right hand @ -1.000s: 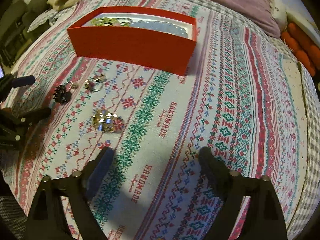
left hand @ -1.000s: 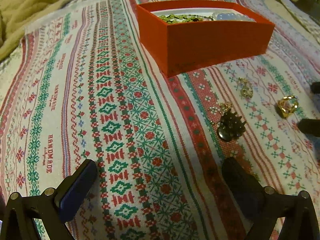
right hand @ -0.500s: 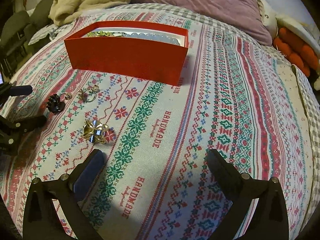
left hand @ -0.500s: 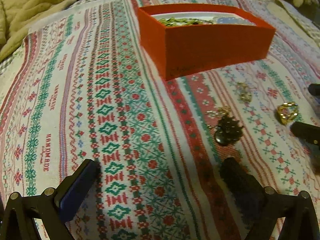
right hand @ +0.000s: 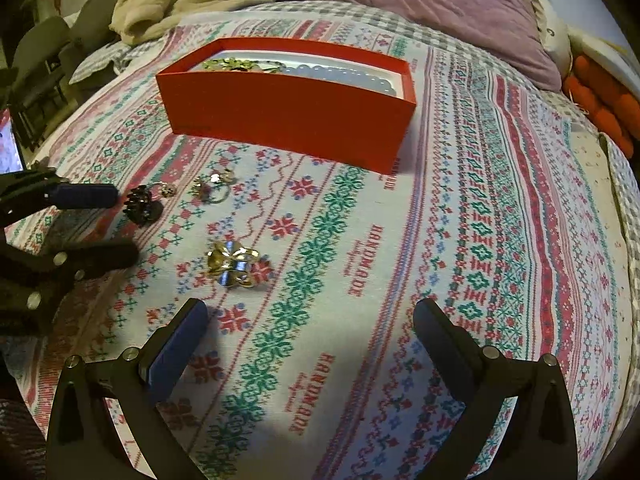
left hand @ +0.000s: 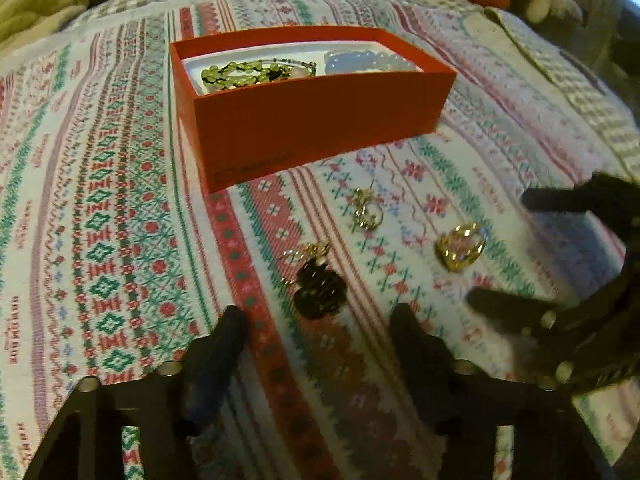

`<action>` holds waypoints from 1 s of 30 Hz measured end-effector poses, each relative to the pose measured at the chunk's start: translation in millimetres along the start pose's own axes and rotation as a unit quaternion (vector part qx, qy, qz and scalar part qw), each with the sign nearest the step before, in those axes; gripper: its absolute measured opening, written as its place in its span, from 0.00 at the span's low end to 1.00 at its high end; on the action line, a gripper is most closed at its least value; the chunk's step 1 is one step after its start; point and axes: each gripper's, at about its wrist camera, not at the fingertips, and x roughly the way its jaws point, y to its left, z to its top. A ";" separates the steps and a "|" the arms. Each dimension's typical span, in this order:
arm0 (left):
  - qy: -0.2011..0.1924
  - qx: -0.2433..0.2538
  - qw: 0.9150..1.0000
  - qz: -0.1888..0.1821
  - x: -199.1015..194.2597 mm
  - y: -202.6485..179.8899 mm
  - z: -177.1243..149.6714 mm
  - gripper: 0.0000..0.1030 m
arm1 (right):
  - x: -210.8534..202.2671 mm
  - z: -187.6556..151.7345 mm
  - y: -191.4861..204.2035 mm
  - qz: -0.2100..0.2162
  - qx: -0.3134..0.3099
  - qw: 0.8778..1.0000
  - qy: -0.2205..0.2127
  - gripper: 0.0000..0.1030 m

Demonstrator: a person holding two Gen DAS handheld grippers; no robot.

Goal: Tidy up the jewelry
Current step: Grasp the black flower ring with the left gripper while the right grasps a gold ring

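Jewelry lies loose on the patterned cloth (right hand: 500,208) in front of the red box (left hand: 312,120), and that is what I mean to gather. My left gripper (left hand: 320,320) is spread wide and holds nothing; the dark flower-shaped piece (left hand: 320,294) sits just ahead of it, roughly centred between the two fingers and near their tips, with a small gold ring (left hand: 308,252) touching its far side. That makes it the natural pick for the left hand, by my judgement: a short push forward and down would bracket it. It is roundish, so I see no long axis to line up with.

My right gripper (right hand: 312,320) is also parted and empty. The gold bow-shaped ring (right hand: 232,264) lies ahead of it and off to the left, nearer its left finger than its right, so I would have to shift left before closing. A third small gold piece (right hand: 214,188) rests farther on, between the bow ring and the box.

The box stands beyond all the loose pieces, its long side facing me. Inside, on a pale lining, I see a green beaded strand (left hand: 244,74) at the left end and pale blue beads (left hand: 360,62) at the right. The rest of the interior is hidden by the near wall.
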 end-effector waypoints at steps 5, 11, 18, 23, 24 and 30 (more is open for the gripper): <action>0.000 -0.037 0.999 -0.017 3.7 4.7 6.8 0.45 | 1.1 1.8 0.6 0.000 0.002 1.000 0.004 1.00; 0.005 -0.047 0.999 -0.007 9.3 7.0 9.0 0.21 | 0.3 3.4 3.3 0.009 0.000 1.000 0.003 0.99; 0.009 -0.042 0.999 -0.010 1.2 10.9 4.3 0.12 | 0.7 9.2 13.4 0.023 -0.013 1.000 0.002 0.91; 0.013 -0.047 0.999 -0.008 -5.7 16.5 -1.1 0.10 | 3.5 15.7 18.2 0.038 -0.011 0.999 0.004 0.80; 0.013 -0.047 0.999 -0.007 -7.0 18.0 -1.9 0.10 | 4.2 17.8 19.5 0.042 -0.009 0.999 0.005 0.76; 0.012 -0.054 0.998 -0.008 -12.2 24.6 -4.1 0.10 | 7.6 27.7 27.0 0.063 -0.009 0.998 0.005 0.40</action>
